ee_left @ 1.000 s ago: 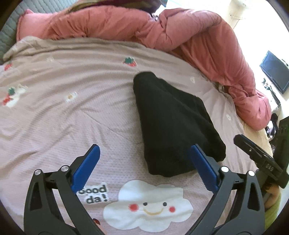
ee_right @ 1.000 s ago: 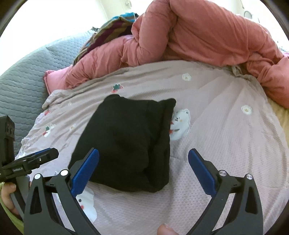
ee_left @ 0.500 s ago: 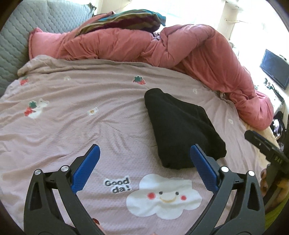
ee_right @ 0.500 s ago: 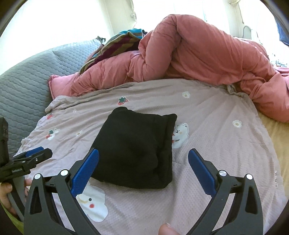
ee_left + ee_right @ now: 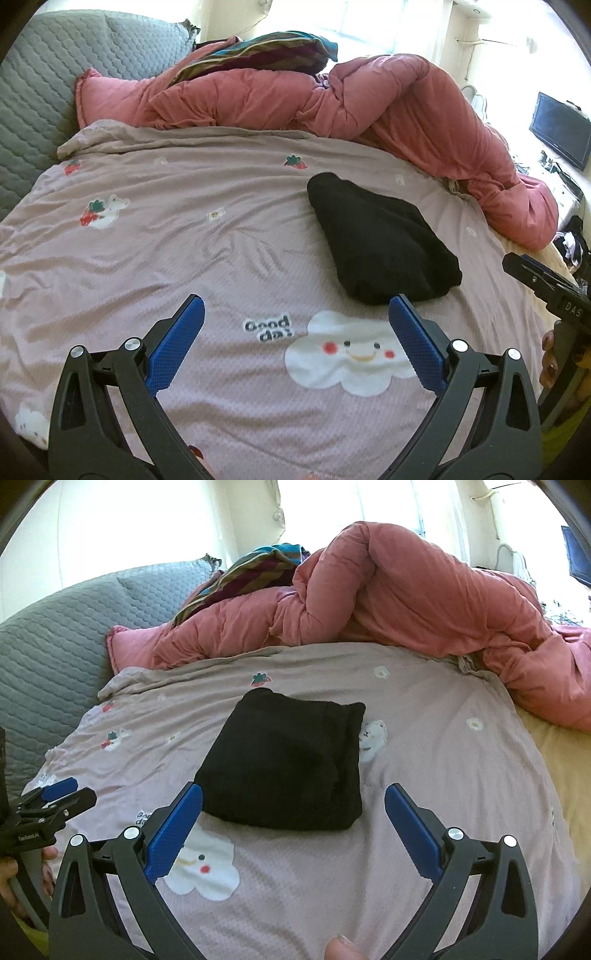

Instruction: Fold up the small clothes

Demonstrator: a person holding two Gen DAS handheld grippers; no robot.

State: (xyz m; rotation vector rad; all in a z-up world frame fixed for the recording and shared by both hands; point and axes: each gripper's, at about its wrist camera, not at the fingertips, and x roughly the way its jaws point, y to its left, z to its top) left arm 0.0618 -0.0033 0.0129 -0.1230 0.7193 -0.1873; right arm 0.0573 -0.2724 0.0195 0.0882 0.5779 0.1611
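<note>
Black garment, folded on bedsheet; left gripper, right gripper now withdrawn, jaws apart, empty; fold apparently complete.

Both wrist views overlook the same bed from nearby.

left tool spread, empty | black garment folded on bedsheet

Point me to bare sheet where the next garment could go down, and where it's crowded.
Largest free patch: the pink sheet left of the folded black garment, from the grey quilted cushion down to the "Good da!" print. A smaller strip lies right of the garment in the right wrist view. The far edge is crowded by the bunched pink duvet.
</note>
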